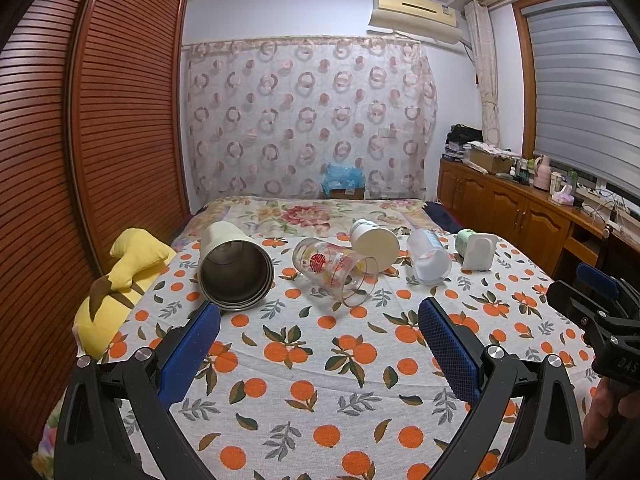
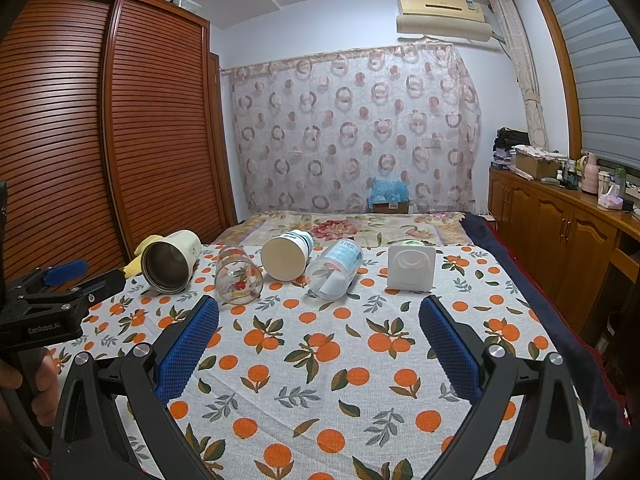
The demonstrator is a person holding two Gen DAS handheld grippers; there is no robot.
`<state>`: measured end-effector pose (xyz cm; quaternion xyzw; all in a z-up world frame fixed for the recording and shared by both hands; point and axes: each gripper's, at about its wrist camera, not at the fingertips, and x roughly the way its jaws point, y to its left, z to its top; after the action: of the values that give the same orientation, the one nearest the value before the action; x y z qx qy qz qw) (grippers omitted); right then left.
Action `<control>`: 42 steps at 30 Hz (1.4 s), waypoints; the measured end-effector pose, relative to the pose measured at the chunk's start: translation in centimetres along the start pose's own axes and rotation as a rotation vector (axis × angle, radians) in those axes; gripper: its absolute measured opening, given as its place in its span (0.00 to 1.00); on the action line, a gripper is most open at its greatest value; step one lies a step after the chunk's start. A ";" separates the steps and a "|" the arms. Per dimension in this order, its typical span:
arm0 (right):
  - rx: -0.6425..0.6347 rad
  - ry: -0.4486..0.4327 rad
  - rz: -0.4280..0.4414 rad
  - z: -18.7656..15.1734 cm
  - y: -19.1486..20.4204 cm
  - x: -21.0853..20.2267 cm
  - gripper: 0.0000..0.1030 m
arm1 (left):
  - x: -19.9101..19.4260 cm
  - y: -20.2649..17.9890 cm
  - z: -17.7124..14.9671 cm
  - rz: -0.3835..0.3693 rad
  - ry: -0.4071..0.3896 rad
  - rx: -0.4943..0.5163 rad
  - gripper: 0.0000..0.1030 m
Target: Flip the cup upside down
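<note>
Several cups lie on their sides in a row on the orange-print cloth (image 1: 320, 380). From left: a cream steel-lined mug (image 1: 234, 270) (image 2: 170, 264), a clear glass with red print (image 1: 334, 276) (image 2: 238, 280), a white paper cup (image 1: 376, 240) (image 2: 286, 256), a clear plastic cup (image 1: 430, 256) (image 2: 334, 268), and a green-white square cup (image 1: 476, 250) (image 2: 411, 267). My left gripper (image 1: 320, 320) is open and empty, short of the glass. My right gripper (image 2: 320, 316) is open and empty, short of the plastic cup; it also shows in the left wrist view (image 1: 592, 292).
A yellow plush toy (image 1: 120, 280) lies at the bed's left edge beside the wooden wardrobe (image 1: 100, 140). A floral blanket (image 1: 312, 212) covers the far bed. A wooden cabinet (image 2: 560, 232) with clutter runs along the right wall.
</note>
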<state>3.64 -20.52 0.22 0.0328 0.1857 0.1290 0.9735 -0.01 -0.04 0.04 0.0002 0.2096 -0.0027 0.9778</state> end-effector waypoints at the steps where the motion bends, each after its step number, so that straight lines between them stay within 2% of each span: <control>1: -0.001 0.001 0.000 0.0 0.0 0.0 0.98 | 0.0 0.0 0.0 0.000 0.000 0.000 0.93; 42: 0.003 0.003 0.001 -0.1 0.0 0.1 0.98 | -0.6 -0.5 -0.2 0.000 0.005 0.002 0.93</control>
<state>3.67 -20.49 0.13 0.0340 0.1873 0.1295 0.9731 -0.61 -0.56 0.12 0.0011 0.2120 -0.0030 0.9773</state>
